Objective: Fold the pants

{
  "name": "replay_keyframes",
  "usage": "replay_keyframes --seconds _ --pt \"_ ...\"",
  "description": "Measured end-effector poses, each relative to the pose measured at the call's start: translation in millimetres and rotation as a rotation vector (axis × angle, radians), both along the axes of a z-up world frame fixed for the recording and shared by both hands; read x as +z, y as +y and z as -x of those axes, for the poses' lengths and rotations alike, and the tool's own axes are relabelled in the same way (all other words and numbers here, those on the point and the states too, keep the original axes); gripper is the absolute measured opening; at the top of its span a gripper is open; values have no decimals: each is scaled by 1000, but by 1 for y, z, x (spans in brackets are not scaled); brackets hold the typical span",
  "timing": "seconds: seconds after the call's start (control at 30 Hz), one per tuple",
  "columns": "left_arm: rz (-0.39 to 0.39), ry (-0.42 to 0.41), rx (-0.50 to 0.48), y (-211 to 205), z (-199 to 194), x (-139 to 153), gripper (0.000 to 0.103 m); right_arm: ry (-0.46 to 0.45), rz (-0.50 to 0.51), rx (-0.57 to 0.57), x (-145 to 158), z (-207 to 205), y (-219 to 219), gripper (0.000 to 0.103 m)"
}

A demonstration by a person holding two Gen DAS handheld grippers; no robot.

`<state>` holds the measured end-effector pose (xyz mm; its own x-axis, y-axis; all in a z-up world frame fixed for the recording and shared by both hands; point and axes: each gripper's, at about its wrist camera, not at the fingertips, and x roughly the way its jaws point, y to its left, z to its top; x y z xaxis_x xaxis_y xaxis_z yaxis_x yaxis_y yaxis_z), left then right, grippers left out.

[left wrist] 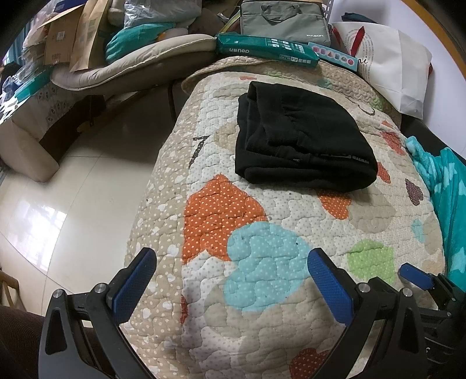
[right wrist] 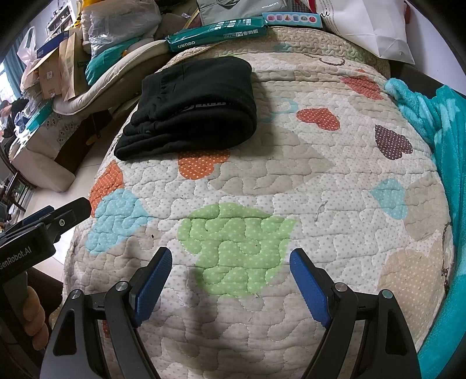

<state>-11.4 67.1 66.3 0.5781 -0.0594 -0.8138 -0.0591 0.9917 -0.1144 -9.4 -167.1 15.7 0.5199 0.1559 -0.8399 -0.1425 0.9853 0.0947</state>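
The black pants (left wrist: 300,137) lie folded into a compact thick rectangle on the quilted heart-patterned cover (left wrist: 247,233), towards its far left side; they also show in the right wrist view (right wrist: 192,108). My left gripper (left wrist: 233,280) is open and empty, held above the near end of the cover, well short of the pants. My right gripper (right wrist: 230,280) is open and empty, over a green heart patch, to the right of the left gripper. The right gripper's finger shows at the left view's right edge (left wrist: 416,275); the left gripper's body shows in the right view (right wrist: 43,230).
A green paper ream (left wrist: 265,49), a grey laptop bag (left wrist: 282,22) and a white paper bag (left wrist: 393,67) stand at the cover's far end. A teal fleece blanket (right wrist: 437,131) lies along the right side. Tiled floor (left wrist: 72,189) and piled cushions and boxes are on the left.
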Motion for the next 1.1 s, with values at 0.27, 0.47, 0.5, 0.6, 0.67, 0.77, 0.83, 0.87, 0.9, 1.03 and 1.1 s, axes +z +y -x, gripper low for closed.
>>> replay_keyframes --seconds 0.27,0.47,0.5,0.6,0.67,0.77,0.83,0.87,0.9,1.03,1.1 --pt "2 0 -2 1 0 0 103 0 1 1 0 0 0 87" --pt "3 -2 -3 0 0 1 103 1 1 1 0 1 1 87" --pt "4 -2 -3 0 0 1 103 1 1 1 0 1 0 87" --pt "3 -2 -3 1 0 1 103 1 2 1 0 1 1 87" --pt "5 -2 -2 0 0 1 103 1 2 1 0 1 1 87" --pt "2 -1 -3 0 0 1 103 1 2 0 0 1 2 87" --pt "4 -2 -3 1 0 1 103 0 3 0 0 2 1 87" --pt "4 -2 -3 1 0 1 103 1 3 0 0 1 2 87" --pt "5 -2 -3 1 0 1 103 1 5 1 0 1 2 88" --pt "7 -4 -3 -1 1 2 103 -5 17 1 1 2 2 88" --pt "7 -4 -3 0 1 2 103 -14 33 3 3 3 4 88"
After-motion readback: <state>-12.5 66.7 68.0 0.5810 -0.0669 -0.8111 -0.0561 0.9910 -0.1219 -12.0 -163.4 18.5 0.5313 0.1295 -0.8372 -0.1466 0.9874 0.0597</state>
